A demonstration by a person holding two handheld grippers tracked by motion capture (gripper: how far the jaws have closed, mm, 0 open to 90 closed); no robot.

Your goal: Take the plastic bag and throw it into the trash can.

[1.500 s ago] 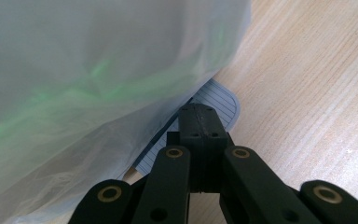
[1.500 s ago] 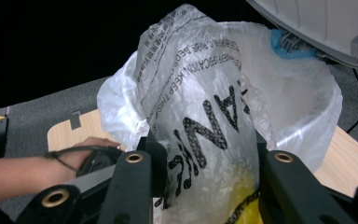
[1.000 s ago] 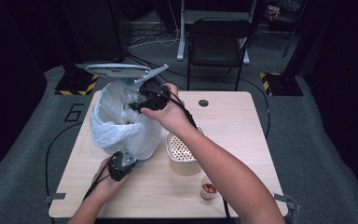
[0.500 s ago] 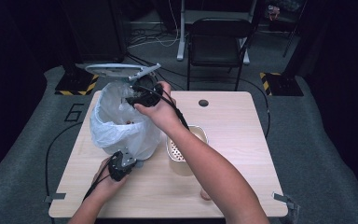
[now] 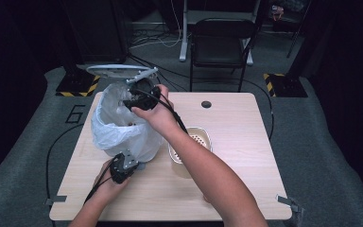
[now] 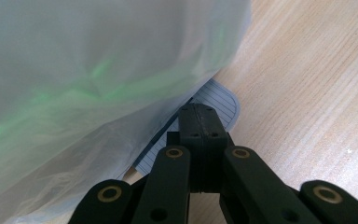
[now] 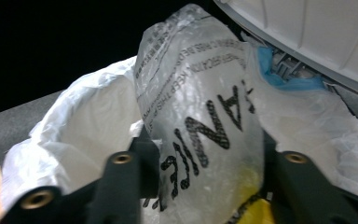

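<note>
A: Where are the right tongs point(image 5: 131, 100)?

B: Upper left of the high view, over the mouth of the bin point(image 5: 123, 135) with the white liner. Its raised lid point(image 5: 118, 72) stands just behind them.

A: Do they carry anything?

B: Yes. In the right gripper view a crumpled clear plastic wrapper point(image 7: 200, 126) with black lettering sits between the two black jaws, lower middle of the frame, with a bit of yellow at its bottom edge. The jaws have just been opening, partly apart now, and they are still against the wrapper on both sides. The liner's rim point(image 7: 74, 121) spreads behind it.

A: And the left tongs point(image 5: 123, 166)?

B: Lower left of the high view, low on the table point(image 5: 236, 142) at the foot of the bin. In the left gripper view the jaws are closed flat together at the centre bottom, with a ribbed grey pedal point(image 6: 214, 105) under their tips. Whether they press on it I cannot tell.

A: Anything else on the table?

B: A tan perforated container point(image 5: 198, 139), right beside the bin, partly under the right forearm.
</note>
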